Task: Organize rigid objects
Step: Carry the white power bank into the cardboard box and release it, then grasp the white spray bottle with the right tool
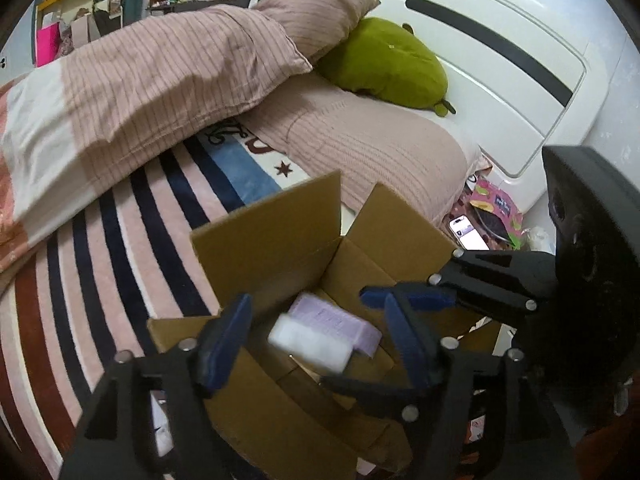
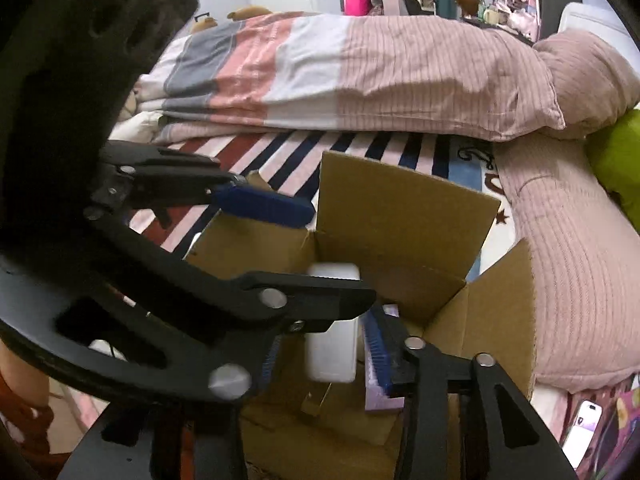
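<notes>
An open cardboard box stands on the striped bed cover. Inside it lie a white block and a purple box side by side. My left gripper is open above the box, its blue pads on either side of the white block without touching it. My right gripper is open over the box, its pads apart around the white block. The white block looks blurred. Each gripper crosses the other's view.
A folded striped duvet and pillow lie behind the box. A green plush rests by the white headboard. A phone and a pink packet lie beside the bed at right.
</notes>
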A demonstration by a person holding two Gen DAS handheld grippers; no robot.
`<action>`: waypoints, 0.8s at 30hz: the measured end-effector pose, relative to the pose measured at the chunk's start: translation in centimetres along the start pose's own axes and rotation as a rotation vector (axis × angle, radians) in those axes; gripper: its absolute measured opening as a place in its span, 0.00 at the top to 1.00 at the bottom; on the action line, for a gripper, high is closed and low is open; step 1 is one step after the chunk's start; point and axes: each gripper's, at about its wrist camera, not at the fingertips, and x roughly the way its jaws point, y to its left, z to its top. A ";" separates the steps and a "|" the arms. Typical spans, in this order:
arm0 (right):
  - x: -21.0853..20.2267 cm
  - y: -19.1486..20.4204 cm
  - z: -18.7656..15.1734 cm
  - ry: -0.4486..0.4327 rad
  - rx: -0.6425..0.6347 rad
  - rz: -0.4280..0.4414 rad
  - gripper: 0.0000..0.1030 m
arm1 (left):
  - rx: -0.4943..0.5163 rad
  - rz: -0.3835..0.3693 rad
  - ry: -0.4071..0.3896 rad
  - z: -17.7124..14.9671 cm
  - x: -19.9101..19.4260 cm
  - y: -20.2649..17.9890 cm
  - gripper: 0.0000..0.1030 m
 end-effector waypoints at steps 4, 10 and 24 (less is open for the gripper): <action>-0.9 0.8 -0.2 -0.030 -0.025 -0.017 0.34 | -0.017 0.014 -0.043 -0.5 -2.0 0.9 0.27; -2.2 4.0 1.1 -0.097 -0.075 -0.007 0.11 | -0.056 0.085 -0.142 -3.0 -7.6 3.9 0.24; 4.4 19.4 4.2 -0.005 -0.309 0.218 0.00 | -0.276 0.310 -0.259 -15.8 -15.5 15.3 0.20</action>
